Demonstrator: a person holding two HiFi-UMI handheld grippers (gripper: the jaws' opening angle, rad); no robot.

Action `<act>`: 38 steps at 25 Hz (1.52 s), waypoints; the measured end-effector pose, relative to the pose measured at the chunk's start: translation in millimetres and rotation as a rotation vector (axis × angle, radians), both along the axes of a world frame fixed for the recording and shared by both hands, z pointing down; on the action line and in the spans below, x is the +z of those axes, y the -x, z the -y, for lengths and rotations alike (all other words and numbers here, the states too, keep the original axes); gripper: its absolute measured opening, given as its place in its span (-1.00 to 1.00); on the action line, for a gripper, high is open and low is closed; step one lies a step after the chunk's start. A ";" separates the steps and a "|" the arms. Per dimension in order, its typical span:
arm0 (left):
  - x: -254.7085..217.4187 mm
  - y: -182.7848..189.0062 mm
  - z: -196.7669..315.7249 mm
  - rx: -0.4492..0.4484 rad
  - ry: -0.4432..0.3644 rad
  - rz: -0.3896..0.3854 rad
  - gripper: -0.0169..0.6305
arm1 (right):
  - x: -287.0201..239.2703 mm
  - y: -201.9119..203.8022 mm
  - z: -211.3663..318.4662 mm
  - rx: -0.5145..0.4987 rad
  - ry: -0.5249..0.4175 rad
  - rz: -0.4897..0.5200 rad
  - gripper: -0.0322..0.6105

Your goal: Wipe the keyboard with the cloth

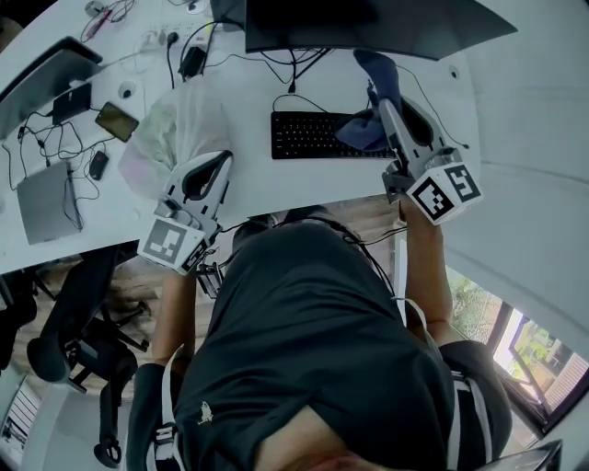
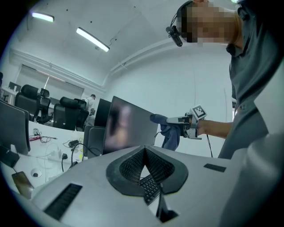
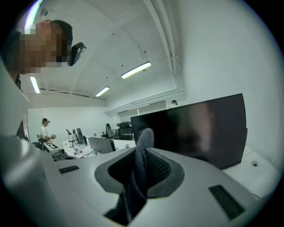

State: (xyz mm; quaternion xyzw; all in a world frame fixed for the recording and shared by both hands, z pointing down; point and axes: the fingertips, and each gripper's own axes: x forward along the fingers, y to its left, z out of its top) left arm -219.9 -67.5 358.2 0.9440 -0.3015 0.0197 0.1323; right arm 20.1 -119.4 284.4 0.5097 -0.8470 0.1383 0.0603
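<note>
White desk below me, monitor at its far edge. The keyboard lies left to right. My right tool is clamped on the cloth, which hangs over the keyboard's right end, so I judge the wipe should run leftward. My left tool is pinched together, empty, off to the near left. The cloth hides the right keys, and I can't tell whether it touches them.

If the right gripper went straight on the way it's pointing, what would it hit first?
Probably the monitor: the right gripper, jaws shut on the cloth, points at its dark screen with nothing between, though depth is unclear.
</note>
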 end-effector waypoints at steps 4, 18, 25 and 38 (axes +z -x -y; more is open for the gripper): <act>10.4 -4.1 -5.0 0.014 0.011 0.010 -0.94 | -1.3 2.0 -14.5 -0.038 -0.004 -0.021 -0.70; 15.0 -104.1 -47.4 0.062 0.068 0.073 -0.94 | -3.3 -90.6 -52.5 -0.041 -0.047 0.067 -0.70; 0.0 -166.0 -72.9 0.117 0.058 0.066 -0.94 | -14.1 -146.9 -80.1 -0.006 -0.052 0.076 -0.70; 12.7 -195.0 -79.8 0.150 0.067 0.053 -0.94 | -5.6 -166.2 -92.1 0.002 -0.023 0.076 -0.70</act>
